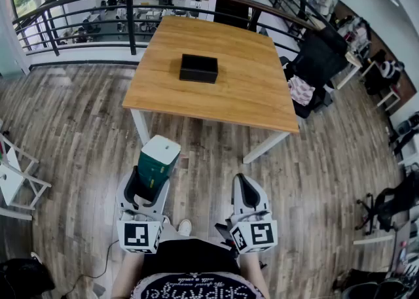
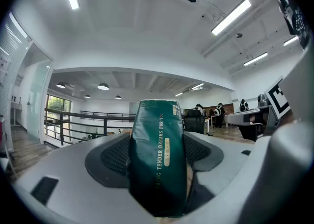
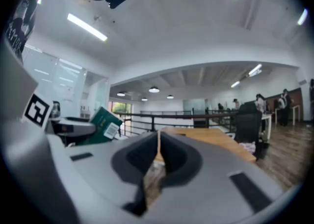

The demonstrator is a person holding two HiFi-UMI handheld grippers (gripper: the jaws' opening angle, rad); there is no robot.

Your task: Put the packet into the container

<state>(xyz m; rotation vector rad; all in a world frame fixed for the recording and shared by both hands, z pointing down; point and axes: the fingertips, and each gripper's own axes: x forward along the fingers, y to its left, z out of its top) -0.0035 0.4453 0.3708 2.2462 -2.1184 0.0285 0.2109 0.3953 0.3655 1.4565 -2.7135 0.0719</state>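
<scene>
My left gripper (image 1: 149, 183) is shut on a dark green packet (image 1: 157, 160) with a white top, held upright in front of the person, short of the table. In the left gripper view the packet (image 2: 158, 157) fills the gap between both pads. A black box-shaped container (image 1: 198, 68) sits near the middle of the wooden table (image 1: 249, 95), well beyond both grippers. My right gripper (image 1: 247, 196) is beside the left one, shut with nothing in it; its jaws meet at the tips (image 3: 158, 142). The packet (image 3: 104, 125) also shows at the left in the right gripper view.
The table stands on white legs over a wood plank floor. A black railing (image 1: 131, 3) runs behind it. A black office chair (image 1: 317, 62) stands at the table's right side. A white folding frame (image 1: 13, 180) is at the left edge.
</scene>
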